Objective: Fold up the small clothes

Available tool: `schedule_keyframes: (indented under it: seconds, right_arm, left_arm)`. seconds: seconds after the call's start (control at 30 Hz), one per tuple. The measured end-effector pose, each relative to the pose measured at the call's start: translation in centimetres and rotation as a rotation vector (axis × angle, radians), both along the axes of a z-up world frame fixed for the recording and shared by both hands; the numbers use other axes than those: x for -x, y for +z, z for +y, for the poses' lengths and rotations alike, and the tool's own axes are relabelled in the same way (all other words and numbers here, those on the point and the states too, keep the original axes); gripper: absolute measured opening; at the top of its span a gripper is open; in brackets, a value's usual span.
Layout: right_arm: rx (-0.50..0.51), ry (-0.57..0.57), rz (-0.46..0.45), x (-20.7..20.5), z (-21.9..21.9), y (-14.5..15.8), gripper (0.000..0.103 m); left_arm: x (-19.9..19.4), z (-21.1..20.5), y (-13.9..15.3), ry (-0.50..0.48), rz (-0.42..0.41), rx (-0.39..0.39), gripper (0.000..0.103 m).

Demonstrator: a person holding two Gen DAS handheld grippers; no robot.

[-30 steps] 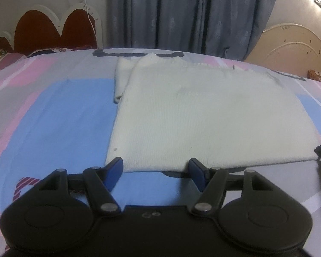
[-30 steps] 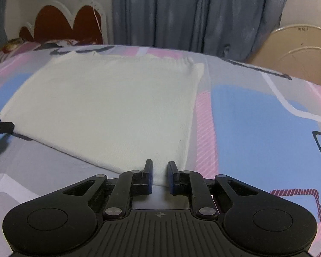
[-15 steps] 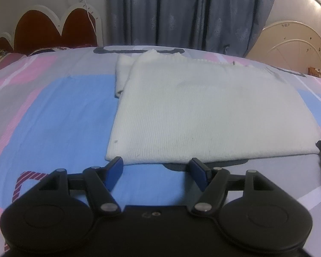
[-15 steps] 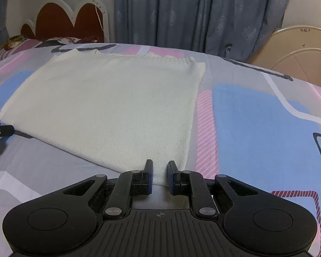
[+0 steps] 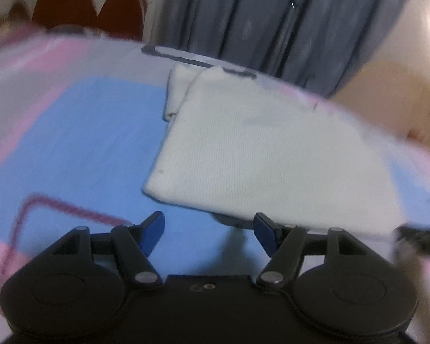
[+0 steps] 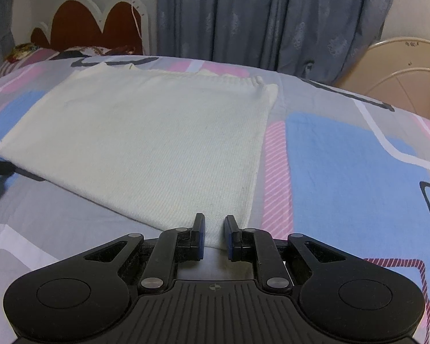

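Sweater: a cream knit sweater (image 6: 157,143) lies flat on the bed (image 6: 344,157), folded to a rectangle, a sleeve (image 5: 176,91) showing at its far left.
Left gripper: the left gripper (image 5: 209,229) stands wide apart, nothing between its fingers, just short of the near-left corner; this view is blurred.
Right gripper: the right gripper (image 6: 214,236) is narrowed around the near-right corner of the hem; true pinch cannot be told.
Around: headboard (image 6: 94,25) and curtain (image 6: 258,17) beyond.
Axis: long side runs left to right across both views.
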State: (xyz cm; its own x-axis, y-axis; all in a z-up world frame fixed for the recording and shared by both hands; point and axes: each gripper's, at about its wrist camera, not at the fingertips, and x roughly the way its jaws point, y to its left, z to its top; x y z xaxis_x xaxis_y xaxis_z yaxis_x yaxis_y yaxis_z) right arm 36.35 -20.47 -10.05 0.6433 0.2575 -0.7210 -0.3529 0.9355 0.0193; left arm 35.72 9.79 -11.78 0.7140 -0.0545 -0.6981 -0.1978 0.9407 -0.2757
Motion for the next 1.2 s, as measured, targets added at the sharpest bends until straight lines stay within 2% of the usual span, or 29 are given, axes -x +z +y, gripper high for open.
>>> schedule_keyframes:
  seconds: [0.13, 0.17, 0.2, 0.27, 0.33, 0.43, 0.53, 0.7, 0.9, 1.03, 1.1, 1.17, 1.2]
  right_arm:
    - [-0.138, -0.010, -0.066, 1.8, -0.9, 1.7, 0.013]
    - [-0.153, -0.007, -0.071, 2.1, -0.9, 2.0, 0.006]
    - [-0.165, -0.004, -0.068, 2.2, -0.8, 2.2, 0.003]
    - [-0.194, 0.005, -0.063, 2.1, -0.6, 2.7, 0.002]
    - [-0.231, 0.015, -0.069, 1.9, -0.5, 3.4, 0.002]
    - [-0.275, 0.022, -0.065, 1.2, 0.0, 3.9, 0.002]
    - [-0.297, 0.037, -0.060, -0.1, 1.1, 4.0, 0.002]
    - [-0.331, 0.058, -0.044, -3.7, 3.9, 3.3, 0.002]
    - [-0.361, 0.088, -0.039, -8.5, 7.9, 1.7, 0.002]
    - [-0.390, 0.086, -0.025, -10.1, 9.0, 0.2, 0.002]
    - [-0.360, 0.075, -0.006, -10.6, 9.3, -0.9, 0.002]
    - [-0.370, 0.071, -0.010, -10.7, 9.0, -1.3, 0.000]
    - [-0.367, 0.072, -0.010, -10.7, 9.0, -1.1, 0.000]
  left_arm:
    - [0.8, 2.0, -1.3, 0.094, -0.041, 0.217, 0.062]
    - [0.9, 2.4, -1.6, 0.119, -0.057, 0.265, 0.061]
    - [1.0, 2.9, -2.0, 0.149, -0.074, 0.321, 0.058]
    - [0.8, 3.6, -2.7, 0.192, -0.101, 0.403, 0.054]
    - [0.3, 4.0, -3.3, 0.221, -0.127, 0.457, 0.049]
    - [-0.5, 4.1, -4.0, 0.262, -0.171, 0.505, 0.047]
    - [-1.3, 3.8, -4.2, 0.288, -0.205, 0.510, 0.046]
    - [-3.1, 2.6, -4.3, 0.325, -0.254, 0.449, 0.047]
    - [-4.5, 2.3, -4.4, 0.353, -0.300, 0.415, 0.047]
    - [-5.5, 2.6, -4.5, 0.376, -0.314, 0.435, 0.047]
    - [-5.8, 2.6, -4.6, 0.376, -0.323, 0.435, 0.047]
    - [-6.2, 2.6, -4.4, 0.365, -0.315, 0.426, 0.043]
    - [-6.4, 2.7, -4.4, 0.366, -0.301, 0.423, 0.026]
